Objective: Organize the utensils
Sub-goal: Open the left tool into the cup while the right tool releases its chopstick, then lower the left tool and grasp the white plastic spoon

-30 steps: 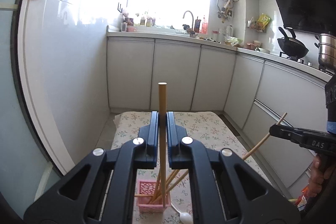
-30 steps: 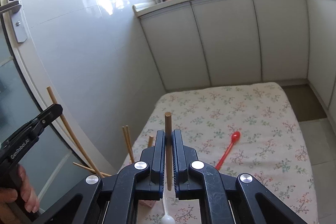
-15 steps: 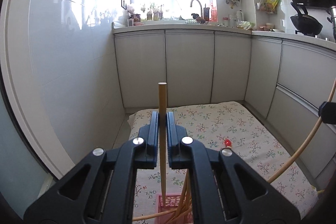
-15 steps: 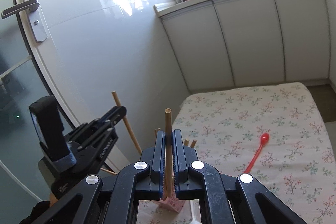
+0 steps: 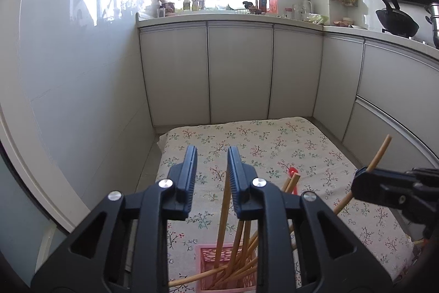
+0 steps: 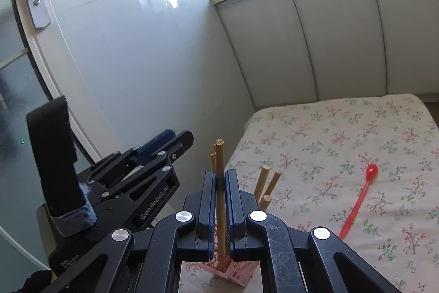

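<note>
A pink lattice basket (image 5: 204, 269) (image 6: 241, 275) stands on the flowered cloth and holds several wooden chopsticks (image 6: 264, 181). My left gripper (image 5: 211, 153) (image 6: 175, 140) hangs just above it, its jaws opening. One chopstick (image 5: 223, 213) stands loose between them, leaning by the right finger with its lower end in the basket. My right gripper (image 6: 219, 175) (image 5: 384, 190) is shut on an upright chopstick (image 6: 220, 183) (image 5: 380, 153) directly over the basket. A red spoon (image 6: 358, 206) (image 5: 292, 170) lies on the cloth to the right.
The flowered cloth (image 6: 343, 133) covers a low surface on the floor. A glossy white wall and a glass door (image 6: 16, 89) close in on the left. Grey kitchen cabinets (image 5: 238, 73) run along the back and right.
The left jaws have parted and their chopstick has slid down into the basket. The right gripper has come down and leftward with its chopstick, now beside the left gripper over the basket.
</note>
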The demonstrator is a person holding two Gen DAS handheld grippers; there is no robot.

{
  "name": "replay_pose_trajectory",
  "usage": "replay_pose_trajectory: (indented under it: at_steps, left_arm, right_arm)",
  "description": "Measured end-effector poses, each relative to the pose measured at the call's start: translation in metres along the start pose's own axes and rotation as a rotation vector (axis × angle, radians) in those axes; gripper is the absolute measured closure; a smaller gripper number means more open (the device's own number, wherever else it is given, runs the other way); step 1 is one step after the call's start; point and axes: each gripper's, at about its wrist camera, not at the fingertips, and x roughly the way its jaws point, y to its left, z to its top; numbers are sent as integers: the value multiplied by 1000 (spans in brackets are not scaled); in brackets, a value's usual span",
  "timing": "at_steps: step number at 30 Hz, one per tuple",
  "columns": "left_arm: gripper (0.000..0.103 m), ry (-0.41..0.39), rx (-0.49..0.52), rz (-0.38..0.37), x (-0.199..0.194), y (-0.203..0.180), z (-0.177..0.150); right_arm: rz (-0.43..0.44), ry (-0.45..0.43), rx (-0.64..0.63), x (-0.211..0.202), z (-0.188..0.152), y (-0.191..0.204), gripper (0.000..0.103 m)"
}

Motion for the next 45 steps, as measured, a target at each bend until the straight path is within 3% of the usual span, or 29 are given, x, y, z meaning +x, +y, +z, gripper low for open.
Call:
replay_pose_trajectory:
  at_steps: [7, 11, 15, 21, 26, 32, 41, 43, 45]
  left_arm:
    - [57, 78, -56, -10, -5, 12, -1]
    - [44, 108, -80, -28, -12, 13, -1]
    - [34, 130, -88, -46, -23, 12, -2]
    - [22, 183, -83, -73, -34, 9, -9]
    - [21, 276, -74, -152, -39, -3, -23]
    - [21, 421, -66, -224, -30, -31, -43]
    - [22, 645, -79, -240, 10, -72, -104]
    - [27, 678, -66, -247, 18, -83, -117]
    - [39, 704, -29, -236, 27, -94, -127]
  right_arm:
    - [-16, 96, 14, 21, -10, -5, 91]
    - [-6, 60, 26, 3, -4, -10, 70]
    - [-17, 37, 36, -16, 4, -19, 67]
    - [-71, 52, 53, -39, 7, -43, 55]
    - [-109, 71, 49, -54, 1, -61, 41]
    - [-159, 135, 90, -60, -12, -86, 33]
    - [-275, 348, 166, -40, -44, -126, 31]
    - [-289, 377, 168, -36, -51, -131, 31]
    - [-296, 398, 167, -34, -56, -134, 31]
